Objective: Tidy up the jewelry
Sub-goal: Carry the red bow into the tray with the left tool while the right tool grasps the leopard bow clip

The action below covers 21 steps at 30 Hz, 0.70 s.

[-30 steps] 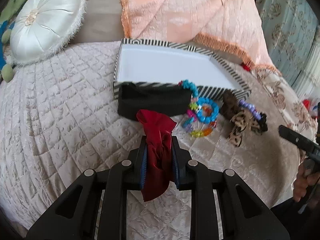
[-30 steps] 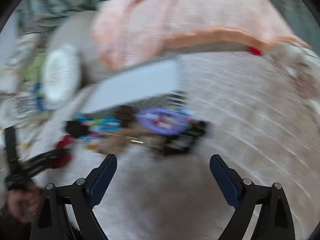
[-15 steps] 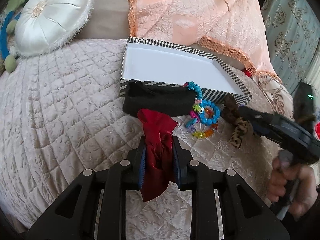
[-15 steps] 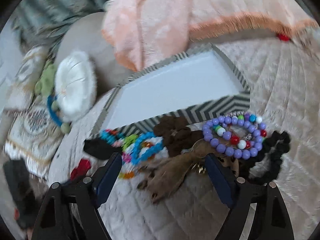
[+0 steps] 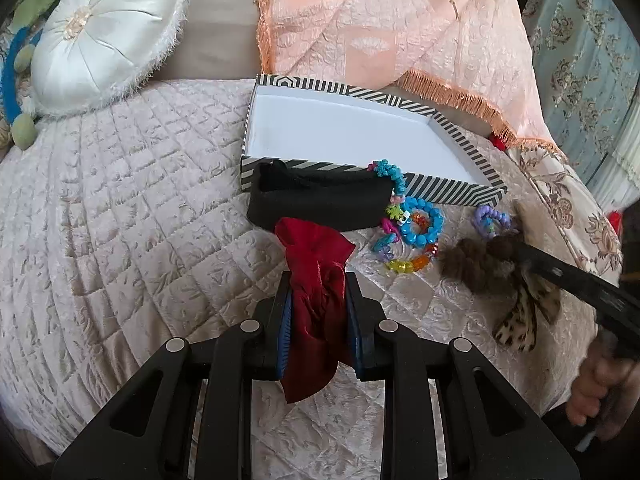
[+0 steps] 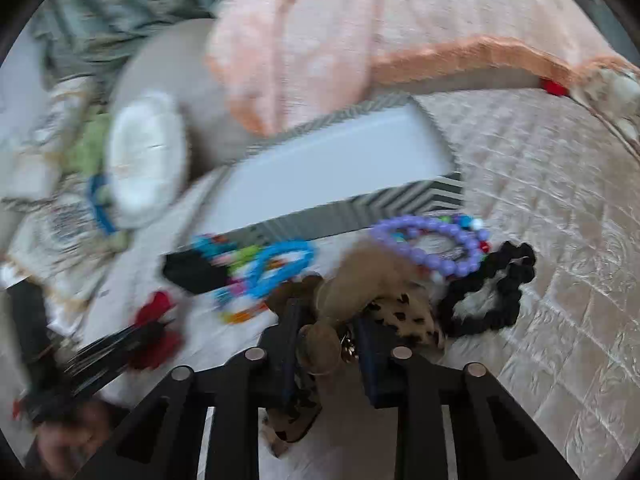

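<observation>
My left gripper [image 5: 318,284] is shut on a red scrunchie [image 5: 316,272] and holds it above the quilt, in front of the striped box [image 5: 440,190], whose white inside is bare. My right gripper [image 6: 326,320] is shut on a brown and leopard-print hair bow [image 6: 348,292]; it also shows at the right of the left wrist view [image 5: 516,316]. A black band [image 5: 320,200], a blue bead bracelet [image 5: 422,226], a purple bead bracelet [image 6: 436,244] and a black scrunchie [image 6: 492,292] lie in front of the box.
A white round cushion [image 5: 104,36] sits at the back left. A peach fringed blanket [image 5: 392,24] hangs behind the box. A quilted beige bedspread [image 5: 120,220] covers the bed. The right wrist view is blurred.
My right gripper has moved in over the pile and closed on the leopard-print bow. My left gripper has kept its hold on the red scrunchie and barely moved.
</observation>
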{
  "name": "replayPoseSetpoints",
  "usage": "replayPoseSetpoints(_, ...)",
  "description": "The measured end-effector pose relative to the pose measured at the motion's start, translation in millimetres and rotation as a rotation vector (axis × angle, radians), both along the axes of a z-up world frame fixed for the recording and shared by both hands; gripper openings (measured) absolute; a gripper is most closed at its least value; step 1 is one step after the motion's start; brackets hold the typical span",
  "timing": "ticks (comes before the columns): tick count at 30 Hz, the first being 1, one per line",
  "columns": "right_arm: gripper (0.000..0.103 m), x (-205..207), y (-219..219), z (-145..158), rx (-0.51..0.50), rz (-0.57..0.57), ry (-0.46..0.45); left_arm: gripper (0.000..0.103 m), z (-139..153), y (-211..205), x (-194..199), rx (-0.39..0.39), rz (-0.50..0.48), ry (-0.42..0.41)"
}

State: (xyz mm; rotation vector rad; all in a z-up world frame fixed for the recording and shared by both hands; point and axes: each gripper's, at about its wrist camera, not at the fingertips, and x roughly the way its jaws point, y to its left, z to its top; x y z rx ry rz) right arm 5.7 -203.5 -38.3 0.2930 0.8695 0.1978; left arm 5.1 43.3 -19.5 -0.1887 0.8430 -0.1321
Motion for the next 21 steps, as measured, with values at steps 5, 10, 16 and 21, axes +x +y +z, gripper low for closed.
replayPoseSetpoints(5,0.017,-20,7,13,0.021,0.108,-0.066,0.022,0,-6,-4,-0.004,0.014,-0.011)
replayPoseSetpoints(10,0.017,-33,-7,27,0.074,0.122,-0.140,0.022,13,-12,-10,-0.023,0.017,-0.075)
replayPoseSetpoints(16,0.017,-26,-15,20,0.044,0.082,-0.075,0.023,36,-5,-11,-0.078,0.040,-0.108)
replayPoseSetpoints(21,0.017,-14,-15,52,0.028,0.087,-0.161,0.023,44,-4,12,-0.052,0.012,-0.078)
